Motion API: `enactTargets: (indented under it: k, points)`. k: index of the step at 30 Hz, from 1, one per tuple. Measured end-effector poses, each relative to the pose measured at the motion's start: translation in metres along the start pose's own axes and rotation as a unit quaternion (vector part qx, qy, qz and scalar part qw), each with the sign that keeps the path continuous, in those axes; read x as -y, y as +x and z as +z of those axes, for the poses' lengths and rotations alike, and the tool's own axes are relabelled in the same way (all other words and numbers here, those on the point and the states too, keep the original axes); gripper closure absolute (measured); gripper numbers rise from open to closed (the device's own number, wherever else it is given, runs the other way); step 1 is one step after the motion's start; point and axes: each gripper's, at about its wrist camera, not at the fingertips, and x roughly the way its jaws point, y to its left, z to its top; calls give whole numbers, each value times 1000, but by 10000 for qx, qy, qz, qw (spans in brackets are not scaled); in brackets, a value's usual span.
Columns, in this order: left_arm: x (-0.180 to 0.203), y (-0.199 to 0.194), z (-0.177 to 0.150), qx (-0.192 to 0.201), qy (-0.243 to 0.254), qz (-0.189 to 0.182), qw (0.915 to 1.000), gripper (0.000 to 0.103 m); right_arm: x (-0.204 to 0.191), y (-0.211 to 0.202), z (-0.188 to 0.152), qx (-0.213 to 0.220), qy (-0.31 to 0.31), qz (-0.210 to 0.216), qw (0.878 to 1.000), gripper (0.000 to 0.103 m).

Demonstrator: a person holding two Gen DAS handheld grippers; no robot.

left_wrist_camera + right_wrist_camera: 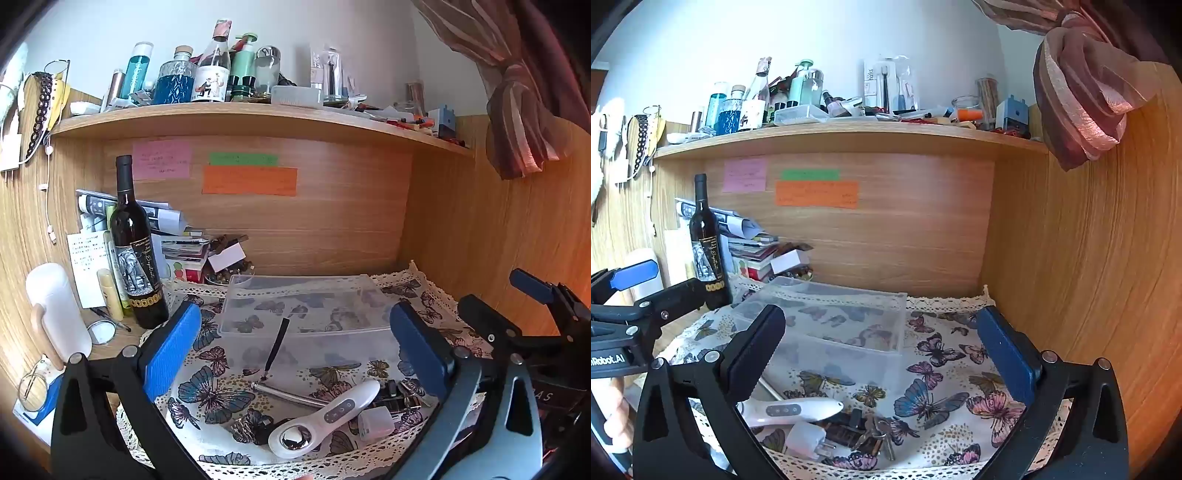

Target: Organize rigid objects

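Left wrist: my left gripper (pixel 295 350) jaws apart, empty; wand (pixel 325 421) lies on the cloth (pixel 207 391) before the bin (pixel 306 306); looks light, stiff, glossy, so I'd pinch mid-handle. Right wrist: right gripper (pixel 882 350) jaws apart, empty; keys (pixel 877 432) beside wand (pixel 790 410), loose, likely to slip.

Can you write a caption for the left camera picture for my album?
Open left hand-held gripper hovers over a white massager, metal pointer and clear box on a butterfly cloth.

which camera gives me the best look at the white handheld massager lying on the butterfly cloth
The left wrist view. There the white massager lies uncovered between the open fingers, showing its metal ball head, buttons and whole handle. In the right wrist view the massager is partly cut off: the right gripper's finger hides its head end.
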Motion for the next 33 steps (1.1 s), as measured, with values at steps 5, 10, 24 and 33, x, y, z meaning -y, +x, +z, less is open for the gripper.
enactTargets:
  k: [5,10,24,33]
  points:
    - [2,2,-2,-70,-8,-31,10000,0,1,4,1,-166,1,-6,9999,0]
    - [3,3,0,-32,-23,-6,10000,0,4,8,2,-145,77,-48,9999,0]
    - [7,-3,1,120,94,108,9998,0,8,4,0,-61,169,-66,9998,0]
    - [10,-5,3,146,123,135,9997,0,9,4,1,-67,171,-35,9998,0]
